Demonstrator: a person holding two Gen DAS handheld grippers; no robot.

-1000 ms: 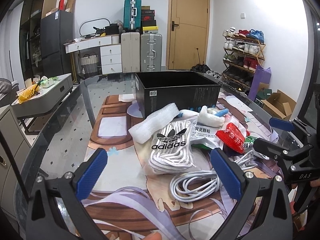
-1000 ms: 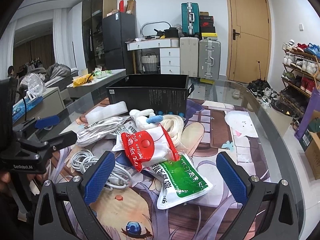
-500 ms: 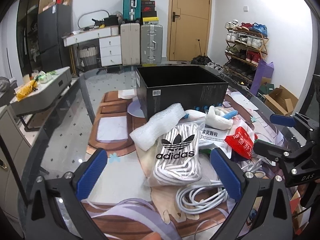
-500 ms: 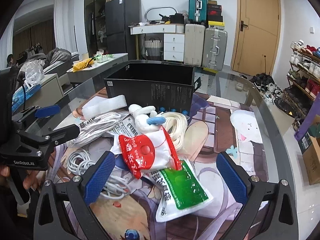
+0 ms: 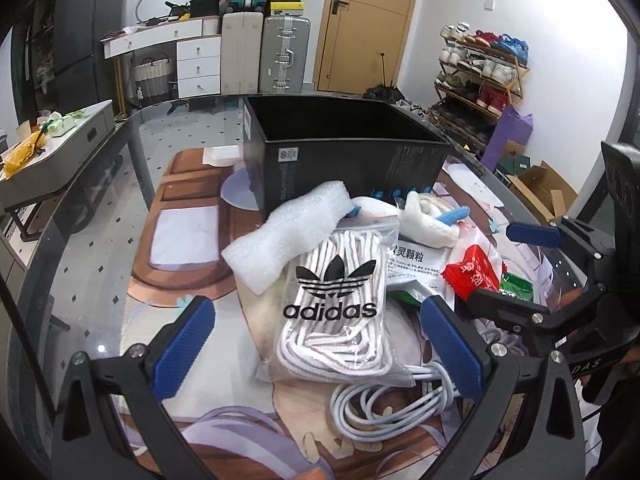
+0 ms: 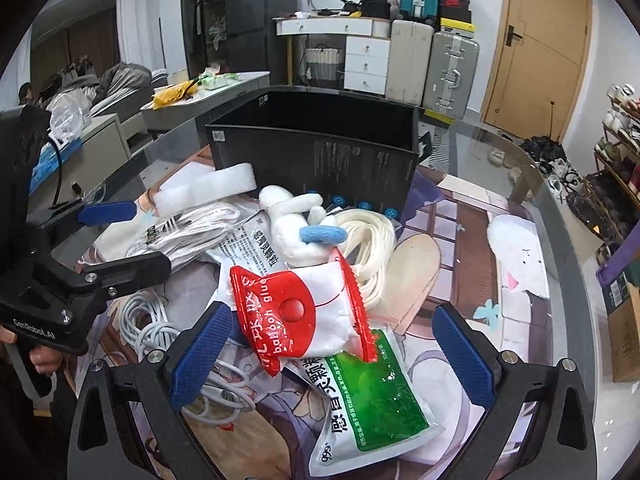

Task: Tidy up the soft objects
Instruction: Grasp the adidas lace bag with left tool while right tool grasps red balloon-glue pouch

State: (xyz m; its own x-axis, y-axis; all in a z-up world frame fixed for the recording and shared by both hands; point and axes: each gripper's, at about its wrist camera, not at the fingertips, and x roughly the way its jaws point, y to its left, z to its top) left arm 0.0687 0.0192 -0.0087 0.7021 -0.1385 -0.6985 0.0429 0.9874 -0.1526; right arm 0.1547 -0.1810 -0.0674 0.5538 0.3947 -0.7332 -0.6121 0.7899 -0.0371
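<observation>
The counter (image 5: 100, 216) is a round glass top laid over a printed cartoon mat. At its far centre stands an open black box (image 5: 344, 168) (image 6: 316, 160), upright, its inside dark.

Against the near wall of the box lies a loose heap of soft items. A white foam sheet (image 5: 288, 232) (image 6: 208, 188) sits at the left of the heap, its far end touching the box. Partly under the foam lies a clear bag of white laces (image 5: 340, 304) (image 6: 188, 228) printed with an adidas logo. A white cable (image 5: 396, 400) (image 6: 160, 328) is coiled at the near edge of that bag, partly beneath it. To the right of the bag lies a white plush toy (image 5: 424, 224) (image 6: 296, 228) with a blue part, just beside the box. A coil of cream cord (image 6: 368, 248) lies right of the toy. Nearer, a red and white packet (image 5: 472, 276) (image 6: 304, 312) marked balloon glue rests on a green and white sachet (image 6: 372, 392).

The left gripper (image 5: 316, 344) is spread wide, empty, its blue pads on either side of the laces bag without touching it. The right gripper (image 6: 332, 348) is also spread wide and empty, its pads flanking the red packet and green sachet. Each gripper shows at the side of the other's view, near the heap.
</observation>
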